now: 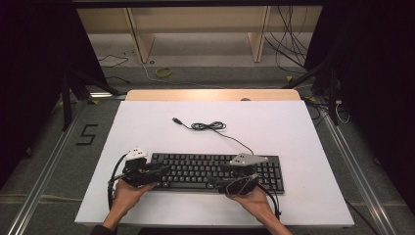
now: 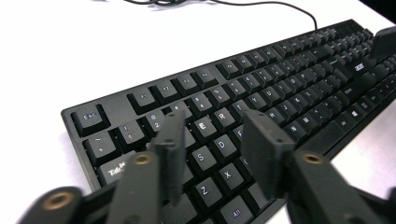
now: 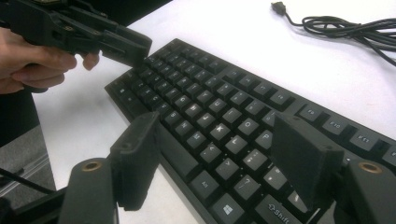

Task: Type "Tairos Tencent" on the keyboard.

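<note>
The black keyboard lies low in the middle of the frame on the white desk. The left gripper and right gripper hover over it, jaws parted wide, holding nothing.

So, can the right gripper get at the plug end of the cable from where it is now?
Probably yes. The right gripper hangs open over the keyboard, and the plug lies on bare table beyond it, with nothing between; the arm would need to stretch forward.
</note>
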Tool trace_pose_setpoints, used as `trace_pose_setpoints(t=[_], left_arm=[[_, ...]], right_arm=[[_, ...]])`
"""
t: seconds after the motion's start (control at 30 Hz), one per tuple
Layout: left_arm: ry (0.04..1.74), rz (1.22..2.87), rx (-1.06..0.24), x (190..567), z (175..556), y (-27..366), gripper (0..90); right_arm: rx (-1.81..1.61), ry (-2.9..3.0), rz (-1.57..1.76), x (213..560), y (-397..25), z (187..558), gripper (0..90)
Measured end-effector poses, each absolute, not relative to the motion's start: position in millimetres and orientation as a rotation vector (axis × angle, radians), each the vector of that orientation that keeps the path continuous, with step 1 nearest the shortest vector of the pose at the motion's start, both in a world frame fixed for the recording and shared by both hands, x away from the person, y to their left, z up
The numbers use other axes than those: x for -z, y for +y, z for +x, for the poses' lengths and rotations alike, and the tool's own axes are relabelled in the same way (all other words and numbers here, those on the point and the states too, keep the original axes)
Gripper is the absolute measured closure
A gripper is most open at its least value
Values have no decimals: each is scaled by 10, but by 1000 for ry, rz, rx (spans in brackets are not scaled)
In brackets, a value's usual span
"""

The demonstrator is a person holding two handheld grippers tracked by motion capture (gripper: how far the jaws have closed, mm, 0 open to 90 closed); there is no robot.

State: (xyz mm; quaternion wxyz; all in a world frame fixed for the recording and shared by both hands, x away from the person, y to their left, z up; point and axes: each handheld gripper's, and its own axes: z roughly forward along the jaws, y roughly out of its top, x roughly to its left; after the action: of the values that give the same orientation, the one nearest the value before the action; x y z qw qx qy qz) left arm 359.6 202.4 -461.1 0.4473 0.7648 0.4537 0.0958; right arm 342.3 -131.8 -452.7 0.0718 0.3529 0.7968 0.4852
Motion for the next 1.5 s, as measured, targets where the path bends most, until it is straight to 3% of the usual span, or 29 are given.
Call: trace_pose_setpoints(t=[0.27,0.5,1.07,1.2,1.5], left_arm=[[1114,1845,-257,4572,3552,2065,399],[1116,1813,-279,4534,3504,2100,322],[1124,1793,-285,4530,3444,2136,274],[1128,1784,-285,4531,3427,2152,266],[1123,1789,-290,4538,3392,2162,259]], right_arm=[[-1460,2411,1056,4536,-1258,3435,374],[-1467,2440,1052,4543,-1191,3454,471],[-1394,2548,1013,4677,-941,3467,856],[-1360,2568,1002,4717,-888,3469,900],[-1312,2588,993,4785,-809,3484,900]])
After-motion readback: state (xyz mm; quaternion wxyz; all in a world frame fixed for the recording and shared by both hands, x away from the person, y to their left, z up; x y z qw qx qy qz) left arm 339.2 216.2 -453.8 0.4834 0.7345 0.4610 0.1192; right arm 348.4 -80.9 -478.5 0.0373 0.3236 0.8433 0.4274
